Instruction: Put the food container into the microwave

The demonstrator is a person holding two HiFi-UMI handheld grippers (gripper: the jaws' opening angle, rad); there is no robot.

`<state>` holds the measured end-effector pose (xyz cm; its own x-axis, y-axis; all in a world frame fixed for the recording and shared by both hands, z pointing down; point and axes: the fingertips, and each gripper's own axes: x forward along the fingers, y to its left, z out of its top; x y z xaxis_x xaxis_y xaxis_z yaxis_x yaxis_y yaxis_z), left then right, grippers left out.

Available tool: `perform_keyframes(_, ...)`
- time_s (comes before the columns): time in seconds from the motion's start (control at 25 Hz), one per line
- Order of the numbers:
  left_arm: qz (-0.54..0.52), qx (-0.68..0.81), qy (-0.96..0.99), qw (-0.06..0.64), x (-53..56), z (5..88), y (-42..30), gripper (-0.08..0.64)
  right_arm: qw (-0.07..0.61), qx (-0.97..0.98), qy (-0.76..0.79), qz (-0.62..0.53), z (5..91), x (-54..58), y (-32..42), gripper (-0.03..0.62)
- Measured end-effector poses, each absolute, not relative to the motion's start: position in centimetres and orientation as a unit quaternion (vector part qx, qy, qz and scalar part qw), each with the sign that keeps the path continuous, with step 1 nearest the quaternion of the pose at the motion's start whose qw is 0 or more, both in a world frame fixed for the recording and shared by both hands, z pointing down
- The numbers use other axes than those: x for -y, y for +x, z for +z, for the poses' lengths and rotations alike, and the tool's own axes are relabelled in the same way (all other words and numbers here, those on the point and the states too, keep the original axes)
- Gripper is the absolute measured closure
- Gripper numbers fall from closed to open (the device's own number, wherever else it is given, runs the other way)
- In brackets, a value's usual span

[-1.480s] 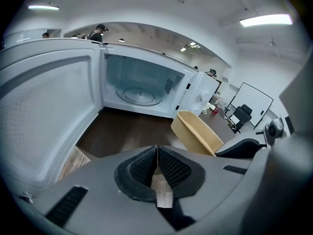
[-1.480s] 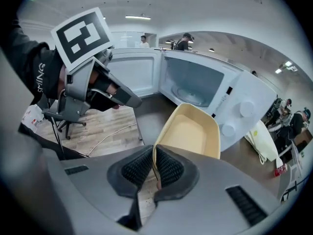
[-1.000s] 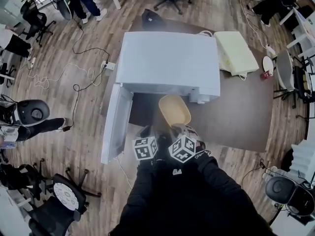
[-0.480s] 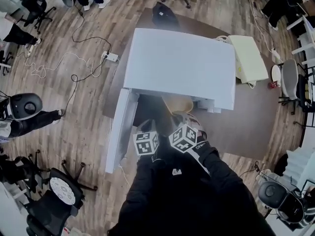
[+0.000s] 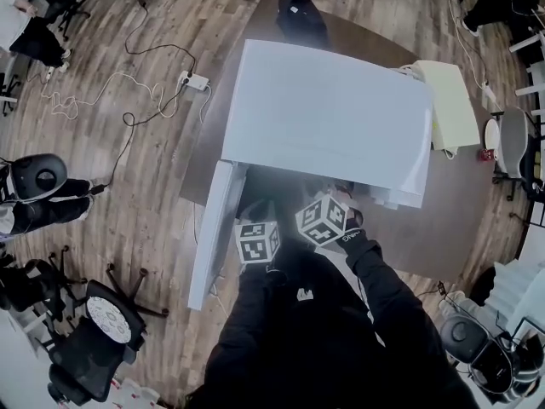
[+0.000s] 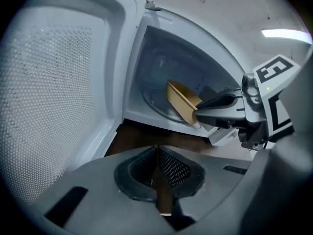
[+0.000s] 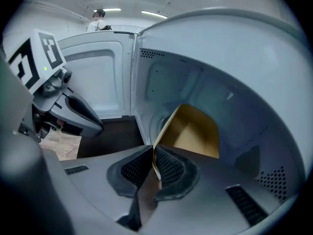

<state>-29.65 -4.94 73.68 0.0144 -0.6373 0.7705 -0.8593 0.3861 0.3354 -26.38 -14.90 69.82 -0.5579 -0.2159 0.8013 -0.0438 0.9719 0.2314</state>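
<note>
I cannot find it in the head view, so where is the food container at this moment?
In the right gripper view, the food container is inside the microwave, its near rim held by the fingers of the right gripper.

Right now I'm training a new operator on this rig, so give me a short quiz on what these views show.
1. True or false: the microwave door stands open.
2. Fill in: the left gripper has its fingers ___, with nothing between them.
3. What holds the tan container inside the microwave?
A. the left gripper
B. the right gripper
C. both

Key: 1 true; 2 together; 3 B.
</note>
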Motion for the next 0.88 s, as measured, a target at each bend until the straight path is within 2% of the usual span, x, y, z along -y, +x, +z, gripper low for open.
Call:
perform_keyframes(0.48,0.124,0.687,0.536,0.476,6.6,74.8,-30.4,0.52,0.47,0.876,0.057,-0.091,71.5,16.6,-28.0,0.548)
perform_keyframes(0.6,0.126,0.688,0.533,0.475,6.5,74.7,-30.4,0.52,0.468,0.878,0.054,-0.085,71.6,16.5,-27.9,0.511)
perform_keyframes(0.88,0.125,0.697,0.542,0.453,5.6,72.4,-29.6,0.522,0.426,0.898,0.074,-0.087,67.7,14.7,-26.4,0.509)
